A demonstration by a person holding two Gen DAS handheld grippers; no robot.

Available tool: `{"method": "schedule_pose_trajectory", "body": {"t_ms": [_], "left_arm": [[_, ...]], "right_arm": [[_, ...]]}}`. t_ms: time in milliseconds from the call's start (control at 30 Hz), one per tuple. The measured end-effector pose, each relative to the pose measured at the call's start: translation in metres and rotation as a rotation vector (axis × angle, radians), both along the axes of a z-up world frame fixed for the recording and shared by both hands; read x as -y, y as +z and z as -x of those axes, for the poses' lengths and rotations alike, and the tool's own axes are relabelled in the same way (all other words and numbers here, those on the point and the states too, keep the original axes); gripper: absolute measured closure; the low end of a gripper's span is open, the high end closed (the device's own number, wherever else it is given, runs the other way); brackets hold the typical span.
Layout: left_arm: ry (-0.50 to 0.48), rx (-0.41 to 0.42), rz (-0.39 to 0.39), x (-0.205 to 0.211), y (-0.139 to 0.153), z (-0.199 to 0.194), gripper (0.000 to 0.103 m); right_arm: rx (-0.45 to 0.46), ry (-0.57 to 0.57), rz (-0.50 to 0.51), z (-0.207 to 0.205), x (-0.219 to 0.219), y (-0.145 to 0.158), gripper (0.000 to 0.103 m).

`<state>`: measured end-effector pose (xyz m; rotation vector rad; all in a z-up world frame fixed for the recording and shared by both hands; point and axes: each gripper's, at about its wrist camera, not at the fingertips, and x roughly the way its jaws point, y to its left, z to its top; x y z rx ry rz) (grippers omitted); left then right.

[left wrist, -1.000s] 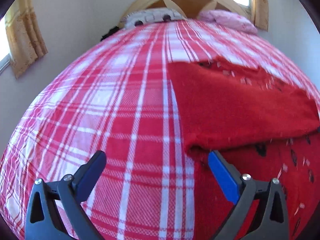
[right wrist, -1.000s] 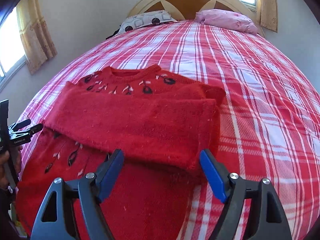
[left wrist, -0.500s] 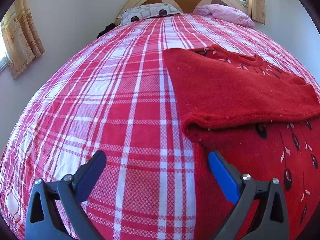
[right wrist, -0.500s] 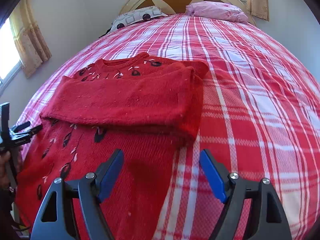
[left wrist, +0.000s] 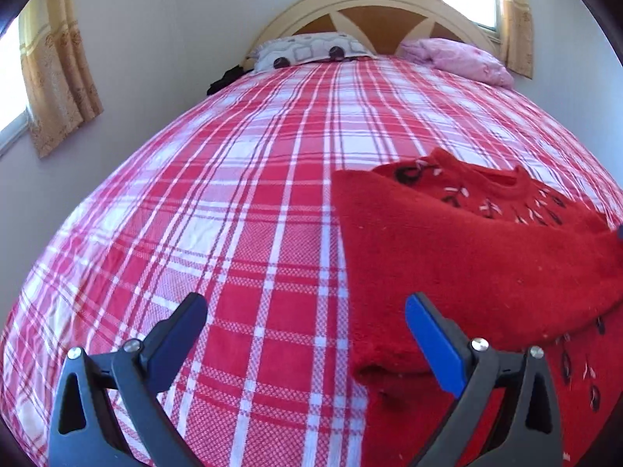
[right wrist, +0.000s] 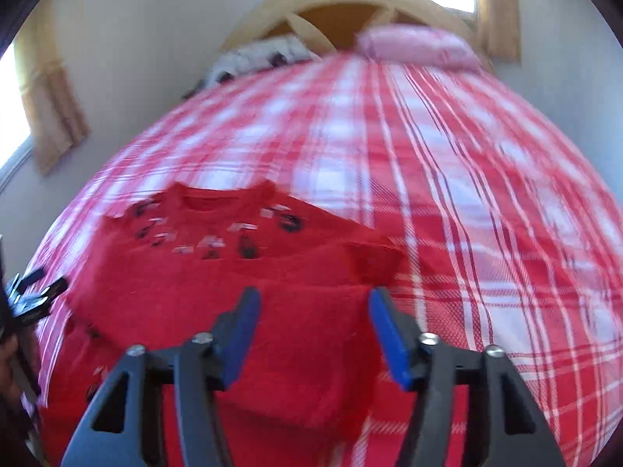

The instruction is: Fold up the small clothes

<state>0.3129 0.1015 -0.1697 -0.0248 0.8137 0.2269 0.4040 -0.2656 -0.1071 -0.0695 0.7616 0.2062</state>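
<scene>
A red knitted sweater [left wrist: 467, 264] with dark and white leaf marks lies flat on the bed, its sleeves folded across the chest. In the left wrist view my left gripper [left wrist: 307, 319] is open over the plaid sheet at the sweater's left edge. Its right finger [left wrist: 428, 330] hangs above the folded cloth. In the blurred right wrist view my right gripper [right wrist: 313, 319] hovers over the sweater [right wrist: 218, 288] near its right side. Its jaws are closing. Cloth lies below the gap, but no pad presses on it. The left gripper [right wrist: 31, 295] shows at that view's left edge.
The red and white plaid sheet [left wrist: 233, 202] covers the whole bed. A patterned pillow [left wrist: 307, 48] and a pink pillow [left wrist: 455, 58] lie at the wooden headboard [left wrist: 373, 4]. Curtained windows [left wrist: 58, 70] flank the bed. A wall runs along the left.
The right gripper has moved left from the sweater's right edge to over the folded cloth, and its jaws have narrowed. The left gripper has drawn back a little and stays open.
</scene>
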Motion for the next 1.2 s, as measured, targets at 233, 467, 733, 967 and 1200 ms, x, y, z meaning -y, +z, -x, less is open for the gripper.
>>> {"method": "schedule_pose_trajectory", "body": {"t_ms": [233, 467, 733, 967, 1200], "left_arm": [[-0.013, -0.011, 0.0, 0.001, -0.014, 0.002, 0.0], [0.016, -0.024, -0.006, -0.003, -0.017, -0.009, 0.0], [-0.012, -0.023, -0.012, 0.004, -0.017, -0.014, 0.0], [-0.026, -0.038, -0.032, 0.011, -0.017, -0.015, 0.0], [-0.062, -0.097, -0.085, 0.021, -0.027, -0.016, 0.0]], "right_arm": [[-0.036, 0.03, -0.024, -0.01, 0.014, -0.018, 0.091], [-0.042, -0.01, 0.059, -0.009, 0.013, -0.033, 0.093], [-0.047, -0.034, 0.05, 0.003, 0.026, -0.036, 0.094], [-0.016, 0.027, 0.092, 0.02, 0.009, -0.023, 0.035], [-0.031, 0.112, 0.185, 0.045, -0.019, -0.04, 0.035]]}}
